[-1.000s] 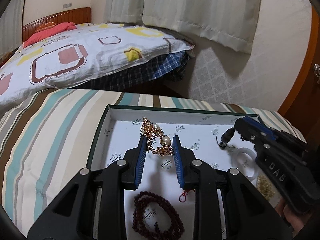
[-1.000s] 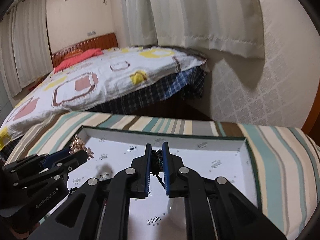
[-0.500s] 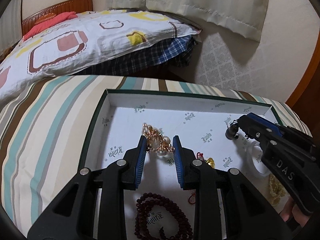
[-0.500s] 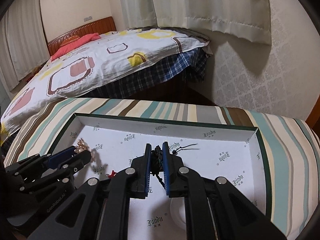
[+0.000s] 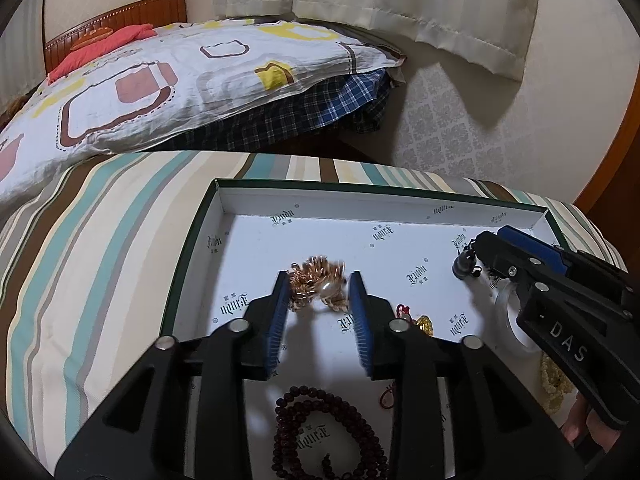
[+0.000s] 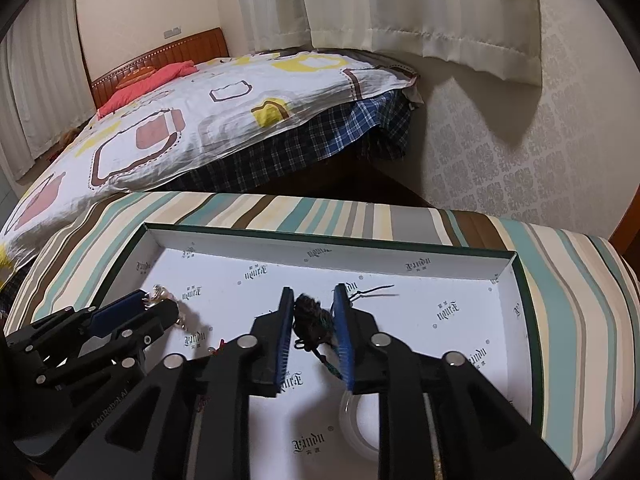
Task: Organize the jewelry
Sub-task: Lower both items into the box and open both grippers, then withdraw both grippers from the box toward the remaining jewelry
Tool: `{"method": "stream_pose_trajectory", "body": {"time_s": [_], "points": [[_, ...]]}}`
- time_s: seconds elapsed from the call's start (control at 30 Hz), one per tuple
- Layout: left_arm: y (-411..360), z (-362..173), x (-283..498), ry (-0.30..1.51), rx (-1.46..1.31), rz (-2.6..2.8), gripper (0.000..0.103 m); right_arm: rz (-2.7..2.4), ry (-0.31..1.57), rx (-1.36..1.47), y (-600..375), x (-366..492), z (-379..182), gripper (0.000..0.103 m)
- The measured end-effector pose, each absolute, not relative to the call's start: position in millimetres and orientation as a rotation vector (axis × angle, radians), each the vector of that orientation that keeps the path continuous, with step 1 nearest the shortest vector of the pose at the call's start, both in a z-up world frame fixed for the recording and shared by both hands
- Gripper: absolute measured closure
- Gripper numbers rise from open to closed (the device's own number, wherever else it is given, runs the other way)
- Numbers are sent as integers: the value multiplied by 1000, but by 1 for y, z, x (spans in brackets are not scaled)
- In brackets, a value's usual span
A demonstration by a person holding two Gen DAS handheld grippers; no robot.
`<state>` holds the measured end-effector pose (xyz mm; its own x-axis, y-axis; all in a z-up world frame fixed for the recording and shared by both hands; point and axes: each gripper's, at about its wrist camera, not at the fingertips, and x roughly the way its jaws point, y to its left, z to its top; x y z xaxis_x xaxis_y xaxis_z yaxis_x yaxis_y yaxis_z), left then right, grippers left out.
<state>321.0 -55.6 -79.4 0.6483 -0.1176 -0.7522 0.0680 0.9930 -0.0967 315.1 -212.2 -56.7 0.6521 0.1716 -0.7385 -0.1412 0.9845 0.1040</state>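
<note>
A shallow white-lined box [image 5: 400, 193] with a dark green rim lies on a striped cloth. My left gripper [image 5: 317, 280] hangs low over the box's left half and its jaws are opening. A gold and pearl piece [image 5: 318, 289], blurred, sits loose between the blue pads. Over the right half, my right gripper [image 6: 313, 294] is also opening its jaws. A dark beaded piece [image 6: 310, 318] with a thin black cord lies slack between them. The right gripper [image 5: 486, 246] also shows at the right of the left wrist view.
On the box floor lie a dark red bead bracelet [image 5: 328, 428], a red-corded gold charm [image 5: 424, 324], a clear bangle [image 6: 360, 420] and a pale yellow bead string [image 5: 554, 380]. A bed [image 5: 160, 72] stands beyond the striped cloth [image 5: 100, 260]. A wallpapered wall stands on the right.
Both pairs of jaws, earlier closed on their pieces, have widened. Both grippers have tipped down toward the box floor, and the gold piece now looks blurred.
</note>
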Motion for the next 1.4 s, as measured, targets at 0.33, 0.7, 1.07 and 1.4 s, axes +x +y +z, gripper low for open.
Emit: {"method": "stream_pose_trajectory", "body": {"time_s": [0.33,0.7,1.07,1.4], "points": [[-58,-76,315,828,-43,-94,48,164,822,38,-214,311,-55,63],[-57,-72,313,810,-56,-88,36,148,807,38,-219,308,-52,53],[-56,-69,309,797,-62,-85,26,127,792,48,-226,301,-50,44],[-55,-50,279,740,-56,-82,24,108,740,39,-232,276,-35,39]]}}
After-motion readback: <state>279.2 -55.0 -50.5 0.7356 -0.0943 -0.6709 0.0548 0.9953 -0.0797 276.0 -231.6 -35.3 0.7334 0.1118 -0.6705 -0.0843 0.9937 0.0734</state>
